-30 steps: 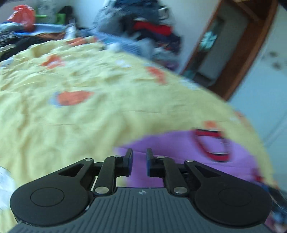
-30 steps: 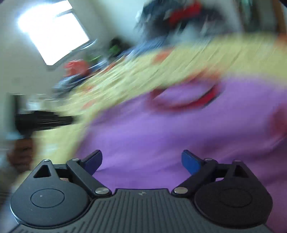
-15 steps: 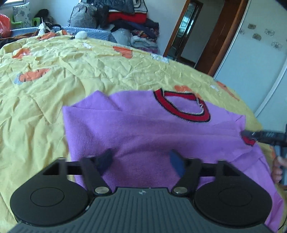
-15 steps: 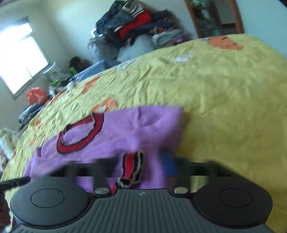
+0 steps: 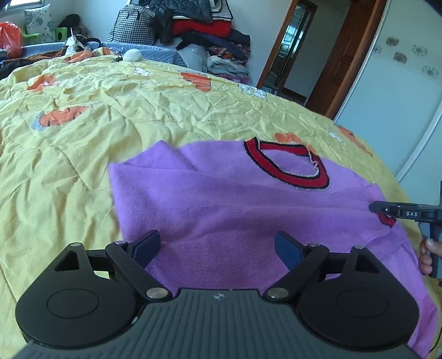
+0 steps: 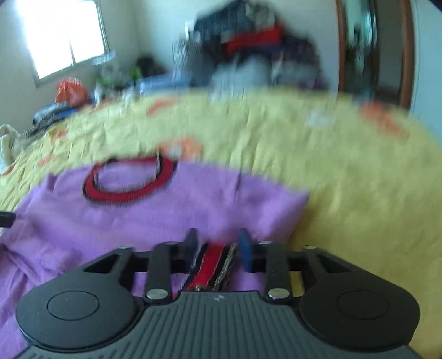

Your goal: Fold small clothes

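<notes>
A purple sweater (image 5: 221, 210) with a red and black collar (image 5: 287, 168) lies spread on the yellow bed sheet (image 5: 83, 138). My left gripper (image 5: 218, 245) hovers over its near part, jaws wide apart and still opening, nothing between them. The right wrist view is blurred. There the sweater (image 6: 165, 215) fills the left half, and its red striped cuff (image 6: 212, 262) lies between the fingers of my right gripper (image 6: 218, 244). Those jaws are opening, and the pads look clear of the cuff. A person's hand (image 5: 426, 256) holds the right gripper's handle at the right edge of the left wrist view.
A pile of clothes and bags (image 5: 199, 24) is stacked beyond the bed's far edge. A wooden door frame (image 5: 331, 55) stands at the back right and a bright window (image 6: 63, 36) at the back left. The sheet is crumpled, with orange prints.
My left gripper went from nearly shut to wide open and came over the sweater. My right gripper went from wide open to closed around the cuff, then began to part.
</notes>
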`<state>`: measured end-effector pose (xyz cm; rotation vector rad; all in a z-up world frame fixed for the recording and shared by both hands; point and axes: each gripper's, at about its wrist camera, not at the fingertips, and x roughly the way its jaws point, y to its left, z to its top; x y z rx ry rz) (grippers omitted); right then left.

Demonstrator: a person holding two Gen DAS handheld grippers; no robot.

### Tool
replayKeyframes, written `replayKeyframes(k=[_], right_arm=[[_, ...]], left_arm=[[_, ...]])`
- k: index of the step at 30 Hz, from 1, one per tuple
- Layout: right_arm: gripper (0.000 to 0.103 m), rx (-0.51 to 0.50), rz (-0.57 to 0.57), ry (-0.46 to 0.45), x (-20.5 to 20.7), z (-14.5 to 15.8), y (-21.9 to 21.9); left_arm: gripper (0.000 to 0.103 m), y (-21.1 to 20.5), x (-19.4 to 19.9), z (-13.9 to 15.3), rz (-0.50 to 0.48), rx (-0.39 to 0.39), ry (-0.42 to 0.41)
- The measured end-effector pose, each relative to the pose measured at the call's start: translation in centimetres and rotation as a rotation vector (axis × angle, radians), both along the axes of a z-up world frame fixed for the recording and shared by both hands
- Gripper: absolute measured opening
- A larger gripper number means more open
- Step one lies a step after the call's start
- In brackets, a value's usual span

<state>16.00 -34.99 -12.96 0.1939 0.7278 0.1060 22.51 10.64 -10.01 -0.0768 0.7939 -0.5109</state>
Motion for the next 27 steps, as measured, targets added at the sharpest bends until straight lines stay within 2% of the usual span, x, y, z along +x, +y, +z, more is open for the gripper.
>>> replayKeyframes(k=[4,6,7,8,11,14,15,18,20,21,23,24,25,26,27], right_arm=[[0.037,-0.004,0.02,-0.021,-2.0,-0.2,-0.1],[0.012,-0.039,0.015,-0.049,-2.6,-0.3,0.3],[0.009,-0.073,0.012,-0.065,-2.8,-0.2,0.7],[0.005,-0.125,0.019,-0.09,-3.0,0.1,1.3],[0.003,-0.373,0.097,-0.194,-4.0,1.6,4.8],[0.003,-0.523,0.121,-0.271,-4.7,3.0,6.4],[0.003,-0.538,0.117,-0.279,-4.7,3.4,6.2],[0.0,-0.57,0.077,-0.243,-4.0,3.0,4.6],[0.0,-0.581,0.048,-0.175,-3.1,1.4,3.1],[0.0,-0.566,0.042,-0.149,-2.9,0.7,2.4],[0.001,-0.503,-0.001,-0.137,-3.3,0.8,1.3],[0.002,-0.422,-0.001,-0.154,-3.8,1.5,0.8],[0.004,-0.327,0.026,-0.157,-4.0,2.2,0.5],[0.007,-0.297,0.028,-0.156,-4.0,2.5,0.9],[0.007,-0.312,0.037,-0.166,-4.0,2.7,1.8]], left_arm=[[0.089,0.0,0.0,-0.5,-0.012,0.02,0.002],[0.091,0.2,0.2,-0.5,-0.003,0.006,0.008],[0.091,0.3,0.4,-0.5,0.003,-0.006,0.014],[0.091,0.4,0.7,-0.5,0.011,-0.015,0.021],[0.091,0.4,1.0,0.3,0.014,-0.04,0.015],[0.091,0.0,1.1,1.0,0.001,-0.045,-0.004],[0.092,-0.1,1.2,1.1,-0.002,-0.044,-0.004],[0.092,-0.7,1.4,0.6,-0.018,-0.018,0.01],[0.092,-1.2,1.6,-0.6,-0.04,0.031,0.045],[0.093,-1.3,1.2,-0.8,-0.047,0.056,0.023],[0.093,-1.5,0.3,-1.0,-0.077,0.107,-0.005],[0.093,-1.6,-0.1,-0.8,-0.086,0.121,-0.007],[0.093,-1.4,-0.3,-0.5,-0.089,0.108,-0.008],[0.093,-1.2,-0.5,-0.2,-0.093,0.077,-0.009],[0.093,-1.1,-0.6,0.0,-0.098,0.053,-0.01]])
